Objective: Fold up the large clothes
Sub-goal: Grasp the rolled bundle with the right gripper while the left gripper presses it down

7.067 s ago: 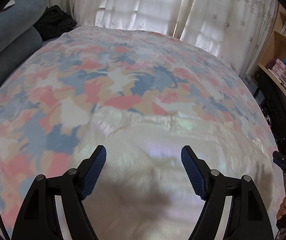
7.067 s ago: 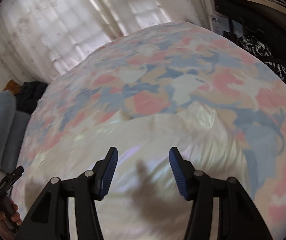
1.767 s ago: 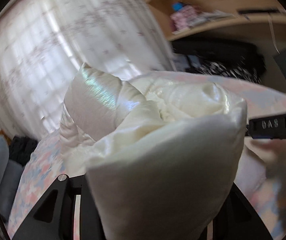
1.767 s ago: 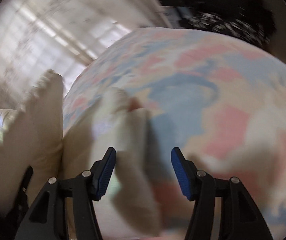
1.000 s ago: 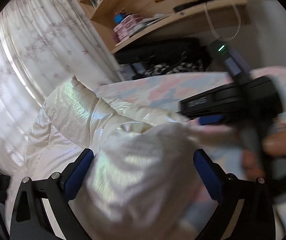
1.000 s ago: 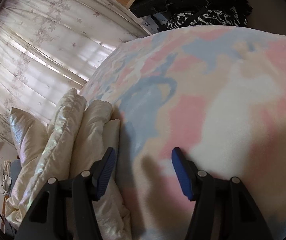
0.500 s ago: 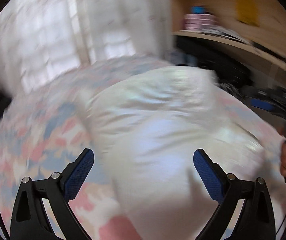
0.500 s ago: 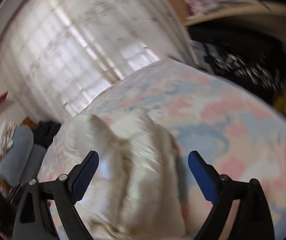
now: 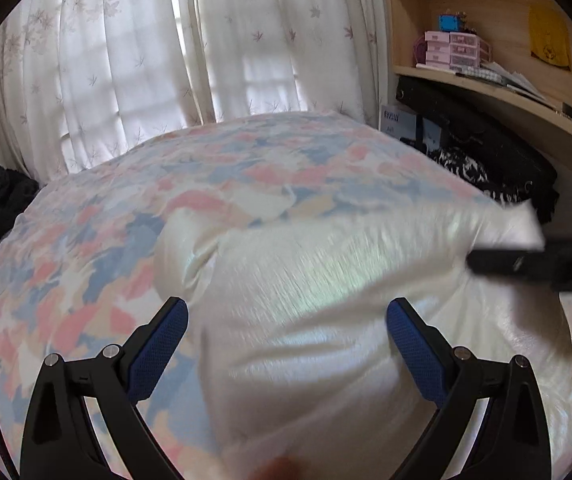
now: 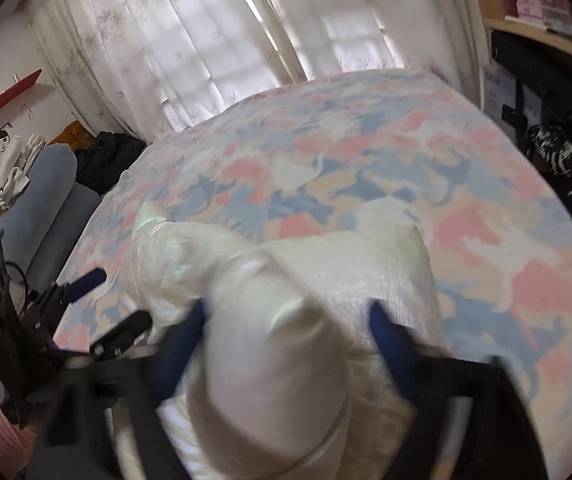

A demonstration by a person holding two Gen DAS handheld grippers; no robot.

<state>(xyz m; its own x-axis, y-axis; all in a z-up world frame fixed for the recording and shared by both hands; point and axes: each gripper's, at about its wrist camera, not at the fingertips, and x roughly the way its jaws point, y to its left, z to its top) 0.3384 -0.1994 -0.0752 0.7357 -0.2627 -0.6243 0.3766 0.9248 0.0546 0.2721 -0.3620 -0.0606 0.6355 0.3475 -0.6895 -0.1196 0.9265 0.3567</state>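
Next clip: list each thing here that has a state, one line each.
White puffy jacket: bunched on the bed, not flat.
Left tongs: open, straddling the jacket.
Right tongs: blurred, open around a jacket fold.
Curtains: drawn shut.
Bedspread: spread over the bed.

Left gripper (image 9: 286, 344): jaws spread wide, blue pads (image 9: 158, 346) clear on both sides, nothing between them; it hovers low over the near end of the cream padded garment (image 9: 345, 320). Right gripper (image 10: 286, 344): blurred, jaws wide apart, straddling a raised fold of the garment, grip not established. In the left wrist view it enters from the garment's right edge.
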